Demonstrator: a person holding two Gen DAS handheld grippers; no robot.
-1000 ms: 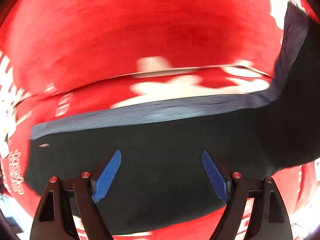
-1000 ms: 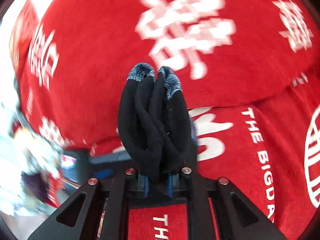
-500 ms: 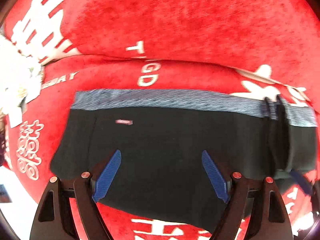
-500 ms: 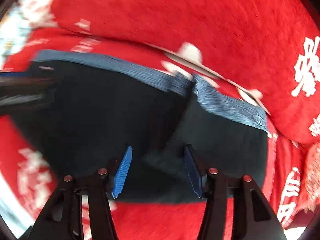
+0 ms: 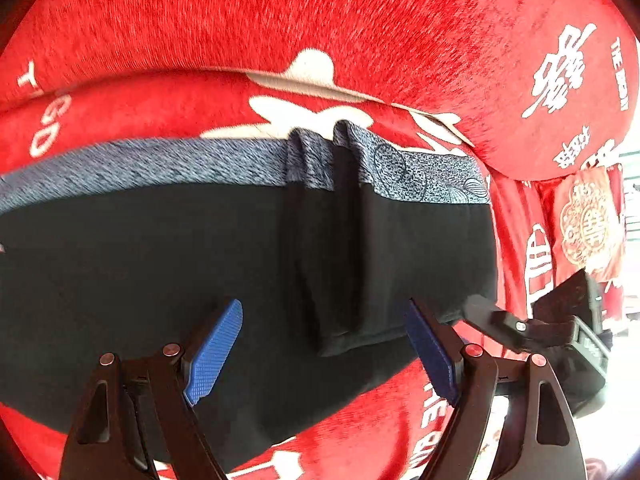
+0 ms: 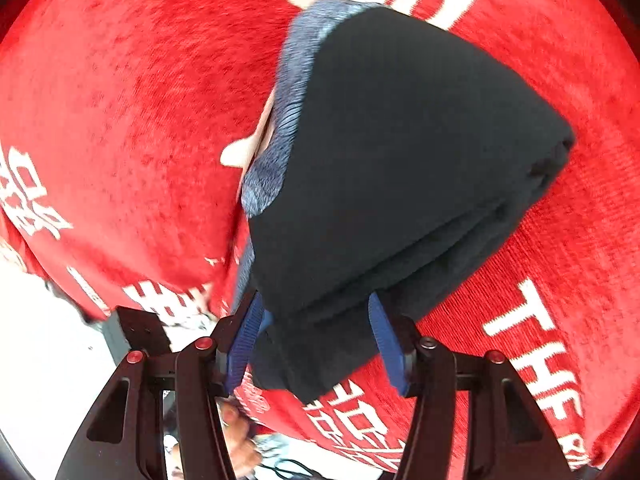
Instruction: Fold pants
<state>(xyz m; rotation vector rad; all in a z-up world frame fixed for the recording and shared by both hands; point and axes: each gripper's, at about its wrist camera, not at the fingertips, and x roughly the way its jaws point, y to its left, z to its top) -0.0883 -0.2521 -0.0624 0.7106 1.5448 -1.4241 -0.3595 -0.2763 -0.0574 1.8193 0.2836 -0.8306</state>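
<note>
On the red printed cover (image 5: 360,32), the black pants (image 5: 160,264) lie spread flat, with the grey-blue waistband (image 5: 160,164) along the far edge and a raised pleat (image 5: 324,240) of bunched fabric crossing the garment near its right side. The left tongs (image 5: 326,350) hover above the near hem with the blue pads spread wide and nothing between them. In the right wrist view, the right tongs (image 6: 316,340) stand partly parted around a thick folded corner of the pants (image 6: 400,160); whether the pads clamp the fabric cannot be determined.

Probable faults from this state:
- If the next fold is made over the raised pleat, the crease will likely be locked in and the stack will sit uneven
- If the right tongs have only light contact, the layered corner may slip and unfold when it is lifted
- The plush cover may drag the lower layer and skew the edges
</note>
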